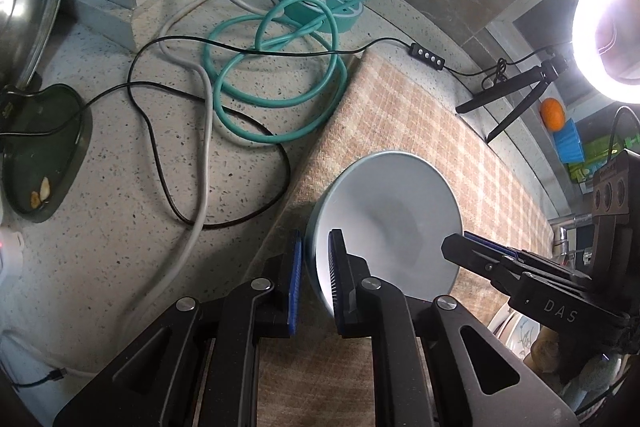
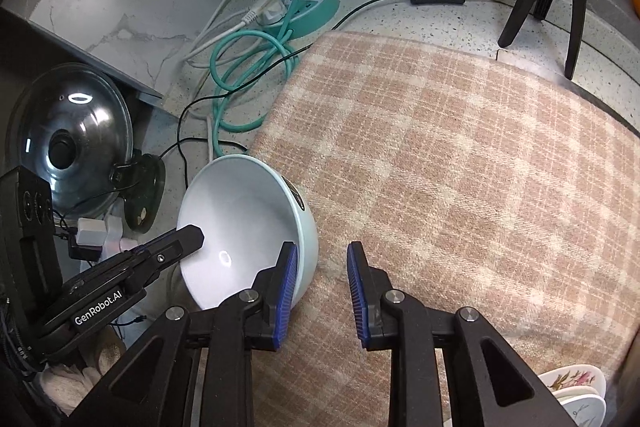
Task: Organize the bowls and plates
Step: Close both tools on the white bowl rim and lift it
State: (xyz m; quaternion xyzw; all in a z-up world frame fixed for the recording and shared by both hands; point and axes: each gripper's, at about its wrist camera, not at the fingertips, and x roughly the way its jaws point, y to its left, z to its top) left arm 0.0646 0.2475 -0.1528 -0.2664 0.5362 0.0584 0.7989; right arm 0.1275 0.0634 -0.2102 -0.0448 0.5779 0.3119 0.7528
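Observation:
A pale blue bowl (image 1: 396, 211) is tilted on its side at the left edge of a plaid cloth (image 1: 420, 115). My left gripper (image 1: 314, 281) is shut on the bowl's rim, one pad outside and one inside. In the right wrist view the same bowl (image 2: 240, 219) sits left of my right gripper (image 2: 322, 291), which is open and empty just beside the bowl's outer wall, over the cloth (image 2: 460, 167). Flowered plates (image 2: 576, 391) show at the lower right corner.
A teal power strip (image 1: 324, 3) with coiled teal, white and black cables lies on the speckled counter (image 1: 120, 227). A dark dish (image 1: 40, 151) and a pot lid (image 2: 72, 143) are at the left. A ring light (image 1: 608, 35) on a tripod stands at the right.

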